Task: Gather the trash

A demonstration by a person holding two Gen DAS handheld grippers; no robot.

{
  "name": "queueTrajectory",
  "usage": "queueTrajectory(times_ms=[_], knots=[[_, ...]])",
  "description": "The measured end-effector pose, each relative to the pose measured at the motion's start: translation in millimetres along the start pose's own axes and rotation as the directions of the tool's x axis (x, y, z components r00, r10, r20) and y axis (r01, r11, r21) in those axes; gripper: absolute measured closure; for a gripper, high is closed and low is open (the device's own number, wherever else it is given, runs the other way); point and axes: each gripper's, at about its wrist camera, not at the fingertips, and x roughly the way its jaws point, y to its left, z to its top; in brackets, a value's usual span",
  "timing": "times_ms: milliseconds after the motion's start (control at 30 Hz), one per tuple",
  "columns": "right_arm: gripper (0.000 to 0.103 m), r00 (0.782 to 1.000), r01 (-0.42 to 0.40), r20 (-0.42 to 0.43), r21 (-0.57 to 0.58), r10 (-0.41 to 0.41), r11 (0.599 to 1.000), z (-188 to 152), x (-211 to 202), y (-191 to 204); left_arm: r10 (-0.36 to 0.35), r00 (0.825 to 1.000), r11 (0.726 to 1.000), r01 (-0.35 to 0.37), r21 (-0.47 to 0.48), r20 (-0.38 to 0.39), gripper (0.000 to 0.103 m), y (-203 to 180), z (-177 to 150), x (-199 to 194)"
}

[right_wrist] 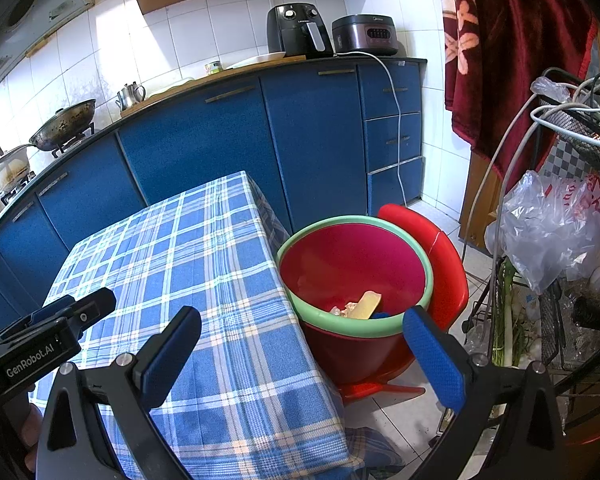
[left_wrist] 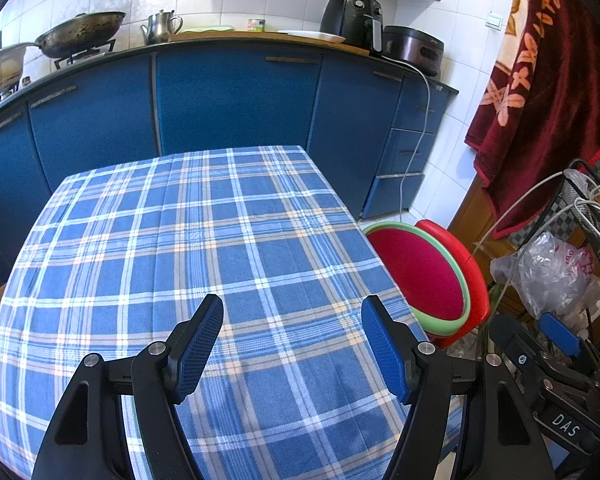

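A red bin with a green rim [right_wrist: 356,272] stands on a red stool [right_wrist: 446,264] beside the table's right edge. Yellowish and pale scraps of trash [right_wrist: 362,306] lie at its bottom. In the left wrist view the bin [left_wrist: 424,276] shows just past the tablecloth's edge. My left gripper [left_wrist: 292,308] hovers open over the blue checked tablecloth [left_wrist: 172,240], nothing between its fingers. My right gripper [right_wrist: 302,320] is open too, its jaws straddling the table corner and the bin's near rim. The left gripper [right_wrist: 80,308] appears at the lower left of the right wrist view.
Blue kitchen cabinets [right_wrist: 204,148] run behind the table, with a wok [left_wrist: 80,32], kettle [left_wrist: 162,26], air fryer [right_wrist: 300,30] and cooker [right_wrist: 366,34] on the counter. A wire rack with plastic bags [right_wrist: 552,224] and cables stands at the right. A red towel [left_wrist: 540,92] hangs above.
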Motion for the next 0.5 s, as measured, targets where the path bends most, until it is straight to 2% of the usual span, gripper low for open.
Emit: queueTrajectory(times_ms=[500], knots=[[0.000, 1.000, 0.001, -0.001, -0.001, -0.001, 1.000, -0.1, 0.3, 0.5, 0.001, 1.000, 1.000, -0.001, -0.002, -0.004, 0.030, 1.3, -1.5, 0.1]])
